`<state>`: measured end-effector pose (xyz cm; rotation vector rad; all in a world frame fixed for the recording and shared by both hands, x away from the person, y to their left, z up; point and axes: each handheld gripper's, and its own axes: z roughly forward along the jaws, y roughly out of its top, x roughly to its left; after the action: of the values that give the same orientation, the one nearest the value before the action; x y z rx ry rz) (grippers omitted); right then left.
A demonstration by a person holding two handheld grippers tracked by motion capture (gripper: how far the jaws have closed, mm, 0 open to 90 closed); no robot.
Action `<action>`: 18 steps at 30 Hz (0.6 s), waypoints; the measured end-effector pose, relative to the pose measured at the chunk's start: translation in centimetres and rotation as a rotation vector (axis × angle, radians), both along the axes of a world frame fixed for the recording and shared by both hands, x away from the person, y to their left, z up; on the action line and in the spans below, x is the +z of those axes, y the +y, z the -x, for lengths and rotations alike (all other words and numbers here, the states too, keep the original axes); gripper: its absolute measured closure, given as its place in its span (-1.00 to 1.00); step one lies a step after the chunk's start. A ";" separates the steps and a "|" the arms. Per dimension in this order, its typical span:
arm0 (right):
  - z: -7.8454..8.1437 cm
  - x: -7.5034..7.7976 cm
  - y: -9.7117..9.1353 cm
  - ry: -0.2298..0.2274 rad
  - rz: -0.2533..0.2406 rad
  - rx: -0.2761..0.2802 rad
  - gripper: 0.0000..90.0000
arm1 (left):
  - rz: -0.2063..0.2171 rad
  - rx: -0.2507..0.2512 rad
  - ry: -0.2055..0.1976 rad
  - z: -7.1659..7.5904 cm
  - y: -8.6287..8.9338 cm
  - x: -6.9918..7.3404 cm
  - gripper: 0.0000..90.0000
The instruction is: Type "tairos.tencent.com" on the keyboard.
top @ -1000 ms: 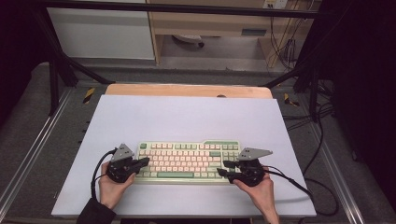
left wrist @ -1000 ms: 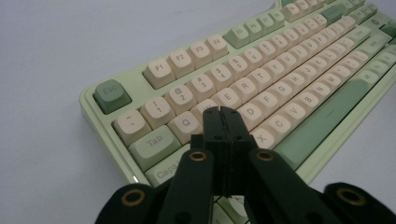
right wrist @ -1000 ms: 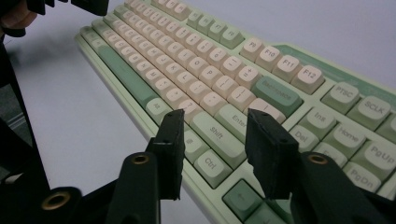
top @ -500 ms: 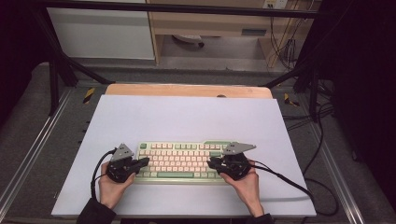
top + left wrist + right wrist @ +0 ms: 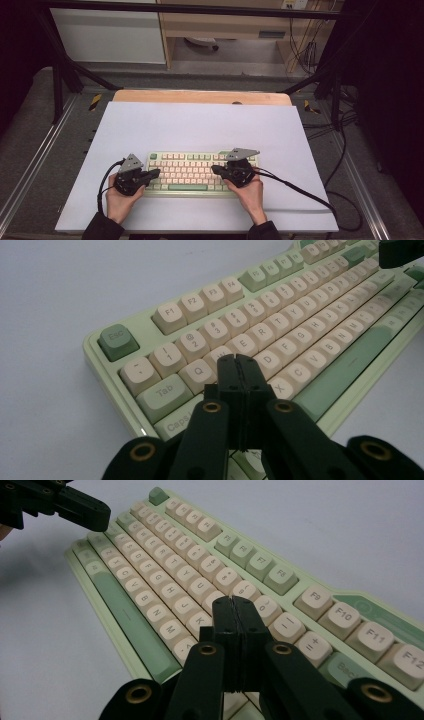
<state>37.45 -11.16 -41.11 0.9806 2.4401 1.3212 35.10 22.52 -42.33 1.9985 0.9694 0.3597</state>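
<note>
A pale green keyboard [image 5: 192, 172] with cream keys lies on the white mat, near its front edge. My left gripper [image 5: 156, 172] is shut and empty, with its tips over the keyboard's left end. In the left gripper view those tips [image 5: 237, 359] hang above the keys [image 5: 280, 315] around W and S. My right gripper [image 5: 215, 169] reaches in from the right. Its jaws have just been closing and now stand shut with nothing between them. In the right gripper view its tips [image 5: 232, 600] sit over the keys [image 5: 165, 570] around L and P. The left gripper [image 5: 95, 515] shows beyond them.
The white mat [image 5: 200, 125] covers a wooden table whose bare edge [image 5: 200, 96] shows at the back. The right gripper's black cable [image 5: 305, 192] trails across the mat to the right. Metal frame rails [image 5: 30, 165] run along both sides.
The right hand has slid left from the keyboard's right end to over its right-hand keys. The left hand has stayed where it was.
</note>
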 end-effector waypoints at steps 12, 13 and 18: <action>-0.7 -0.4 1.9 -0.002 0.007 0.001 1.00 | -0.003 -0.005 0.002 0.0 -0.1 0.0 1.00; -0.8 -0.4 2.1 0.002 0.009 0.000 1.00 | 0.000 -0.004 0.002 0.0 -0.1 0.0 1.00; -1.3 -0.8 3.0 0.008 0.022 0.000 1.00 | 0.001 -0.004 0.001 0.0 0.0 0.0 1.00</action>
<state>38.78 -8.14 -41.86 0.9821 2.4557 1.2897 35.10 22.47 -42.36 2.0000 0.9658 0.3558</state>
